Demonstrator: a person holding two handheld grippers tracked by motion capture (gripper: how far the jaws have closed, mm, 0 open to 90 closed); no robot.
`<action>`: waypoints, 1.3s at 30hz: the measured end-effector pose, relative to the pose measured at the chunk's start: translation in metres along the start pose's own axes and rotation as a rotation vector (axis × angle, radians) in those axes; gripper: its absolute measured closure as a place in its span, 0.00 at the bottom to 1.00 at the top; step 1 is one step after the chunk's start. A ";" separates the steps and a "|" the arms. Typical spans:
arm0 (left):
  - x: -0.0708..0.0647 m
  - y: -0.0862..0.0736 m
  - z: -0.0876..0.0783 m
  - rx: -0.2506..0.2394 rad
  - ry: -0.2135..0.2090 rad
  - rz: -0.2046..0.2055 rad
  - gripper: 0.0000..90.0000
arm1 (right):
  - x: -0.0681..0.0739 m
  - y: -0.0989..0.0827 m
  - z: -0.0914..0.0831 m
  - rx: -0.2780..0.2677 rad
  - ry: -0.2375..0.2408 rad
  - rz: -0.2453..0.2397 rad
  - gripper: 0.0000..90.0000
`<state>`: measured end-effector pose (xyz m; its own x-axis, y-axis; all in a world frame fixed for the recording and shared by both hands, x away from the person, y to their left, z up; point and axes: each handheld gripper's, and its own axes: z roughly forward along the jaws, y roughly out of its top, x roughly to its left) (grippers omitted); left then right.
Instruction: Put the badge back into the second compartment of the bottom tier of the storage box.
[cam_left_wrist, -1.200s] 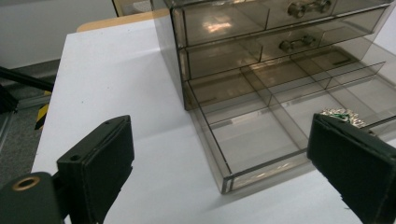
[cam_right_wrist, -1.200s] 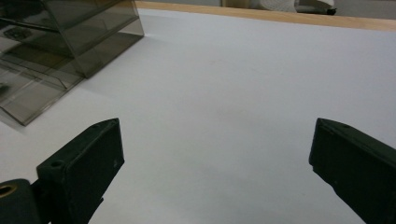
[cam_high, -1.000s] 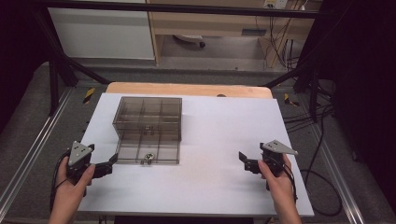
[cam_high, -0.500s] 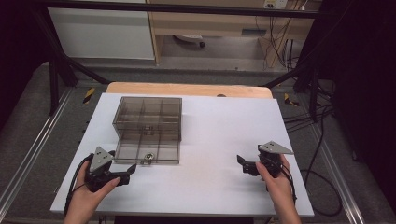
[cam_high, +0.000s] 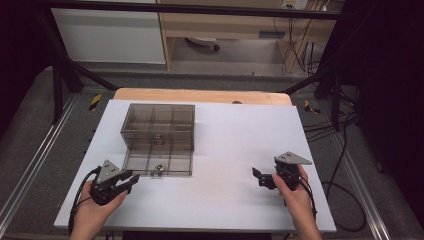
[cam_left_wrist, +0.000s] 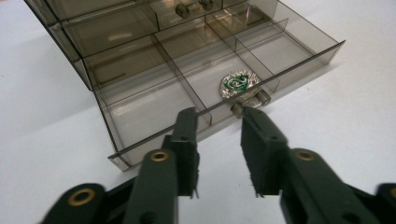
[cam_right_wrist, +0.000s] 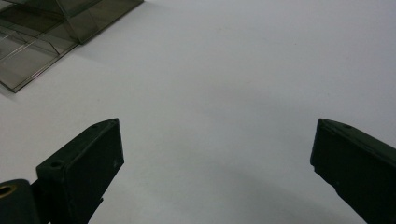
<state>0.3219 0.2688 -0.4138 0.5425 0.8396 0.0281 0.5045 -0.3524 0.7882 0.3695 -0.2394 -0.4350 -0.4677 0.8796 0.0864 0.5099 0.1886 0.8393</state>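
**Left gripper lines up on the open drawer**

A silver-and-green trinket (cam_left_wrist: 239, 83) lies in the front middle compartment of the pulled-out drawer (cam_high: 157, 162), on the table (cam_high: 225, 145). The left gripper (cam_left_wrist: 219, 122), jaws slightly apart, hovers at the drawer's knob (cam_left_wrist: 251, 101). Likely next: close on it. The right gripper (cam_high: 261, 178) waits wide apart.

High view overhead, facing forward-down; both gripper views low, close — sharing smoky divided box (cam_high: 158, 140) (cam_left_wrist: 187, 70) (cam_right_wrist: 51, 32).
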 end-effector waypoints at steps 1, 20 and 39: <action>0.000 -0.001 0.001 0.005 -0.007 0.002 0.85 | 0.000 0.000 0.000 0.003 0.004 0.000 0.03; -0.007 -0.007 0.020 0.143 -0.058 0.004 1.00 | 0.001 0.000 0.003 0.020 0.025 0.014 0.03; -0.006 -0.008 0.036 0.166 -0.046 0.008 1.00 | 0.002 -0.001 0.005 0.031 0.022 0.001 0.03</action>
<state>0.3384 0.2515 -0.4420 0.5752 0.8180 0.0029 0.6018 -0.4256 0.6758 0.3720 -0.2358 -0.4383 -0.4829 0.8701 0.0990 0.5322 0.2019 0.8222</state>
